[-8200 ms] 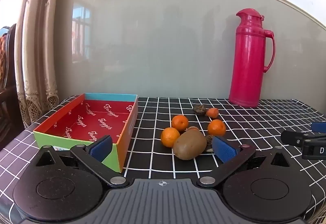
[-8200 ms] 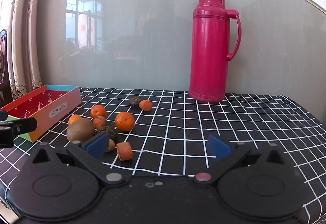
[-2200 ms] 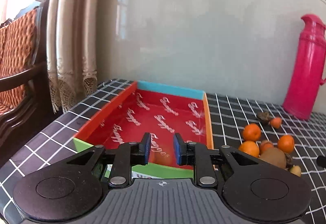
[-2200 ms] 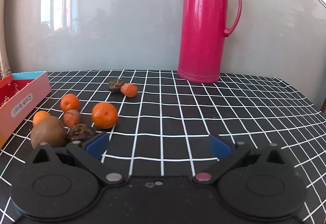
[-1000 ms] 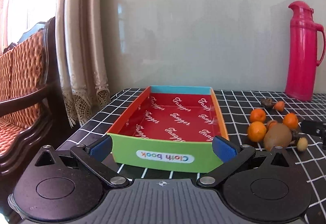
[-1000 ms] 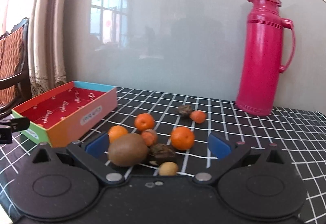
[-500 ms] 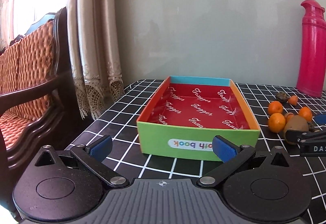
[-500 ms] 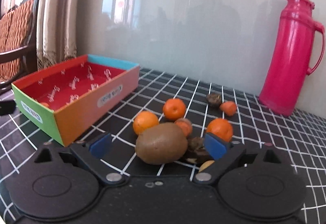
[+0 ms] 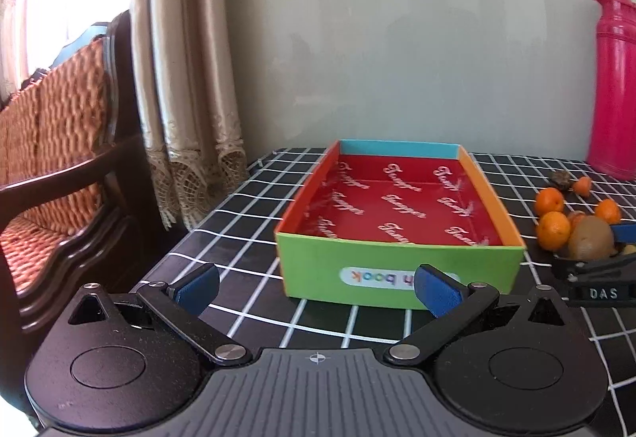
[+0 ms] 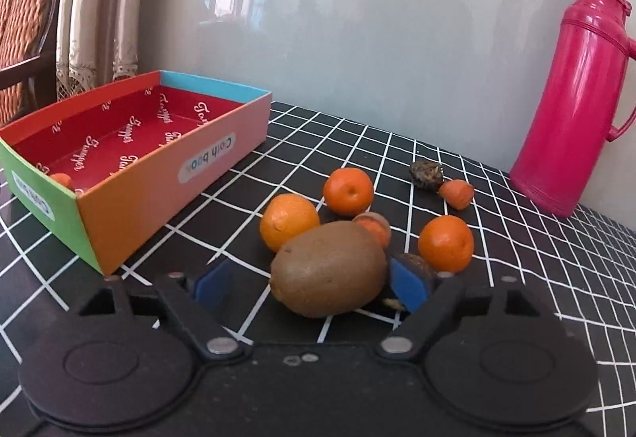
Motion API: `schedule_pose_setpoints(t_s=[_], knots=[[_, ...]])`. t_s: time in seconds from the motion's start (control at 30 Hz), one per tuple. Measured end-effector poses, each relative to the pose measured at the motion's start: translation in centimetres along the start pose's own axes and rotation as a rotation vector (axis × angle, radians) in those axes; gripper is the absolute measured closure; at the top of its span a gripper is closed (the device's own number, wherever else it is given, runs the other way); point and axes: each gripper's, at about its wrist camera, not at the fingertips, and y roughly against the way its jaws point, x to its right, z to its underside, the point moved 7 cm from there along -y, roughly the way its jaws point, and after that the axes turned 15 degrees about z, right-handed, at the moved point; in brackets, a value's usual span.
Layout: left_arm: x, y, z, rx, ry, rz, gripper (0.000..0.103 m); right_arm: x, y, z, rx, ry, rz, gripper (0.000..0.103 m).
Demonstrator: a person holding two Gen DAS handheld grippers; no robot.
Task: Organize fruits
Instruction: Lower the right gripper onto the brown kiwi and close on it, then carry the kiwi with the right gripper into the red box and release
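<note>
Room: a pale glossy wall panel behind, a cream lace-edged curtain (image 9: 179,79) and a dark wooden chair with a woven orange cushion (image 9: 59,143) at the left.
Surface: a black cloth with a white grid (image 10: 516,278) covers it.
Thermos: a tall pink flask (image 10: 572,95) stands upright at the far right, well apart from the box.
Box: an open cardboard tray (image 10: 131,174) with a red printed lining, a green near wall and an orange-pink side wall, lies left of the fruit (a small orange piece (image 10: 61,179) shows in its near corner).
Left tongs: the left tongs (image 9: 316,288) hang spread wide in front of the green wall of the box (image 9: 397,270), gripping nothing.
Right tongs: the right tongs (image 10: 310,284) are apart, low over the surface, with the kiwi between the blue pads; the right pad is just beside it, contact cannot be told.
Kiwi: the brown kiwi (image 10: 328,268) lies on the surface, nearest of the pile.
Oranges: three mandarins (image 10: 289,222) cluster just behind the kiwi.
Small pieces: a dark wrinkled fruit (image 10: 426,174) and a small orange chunk (image 10: 457,194) sit farther back, touching or nearly so.
</note>
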Motion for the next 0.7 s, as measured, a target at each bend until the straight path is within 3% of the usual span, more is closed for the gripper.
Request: schedule_pose_setpoints(t_s=[0.13, 0.2, 0.5, 0.7], knots=[[-0.5, -0.3, 0.2, -0.016, 0.031, 0.01, 0.0, -0.2, -0.2, 0.0, 0.005, 0.042, 0.047, 0.028], [-0.6, -0.3, 0.2, -0.018, 0.036, 0.013, 0.0, 0.1, -0.3, 0.0, 0.016, 0.068, 0.08, 0.043], [-0.9, -0.1, 0.3, -0.009, 0.053, 0.011, 0.0, 0.6, 1.1, -0.3, 0.034, 0.02, 0.007, 0.044], [-2.0, 0.5, 0.7, -0.005, 0.049, -0.01, 0.0, 0.3, 3.8, -2.7, 0.141, -0.066, -0.044, 0.044]])
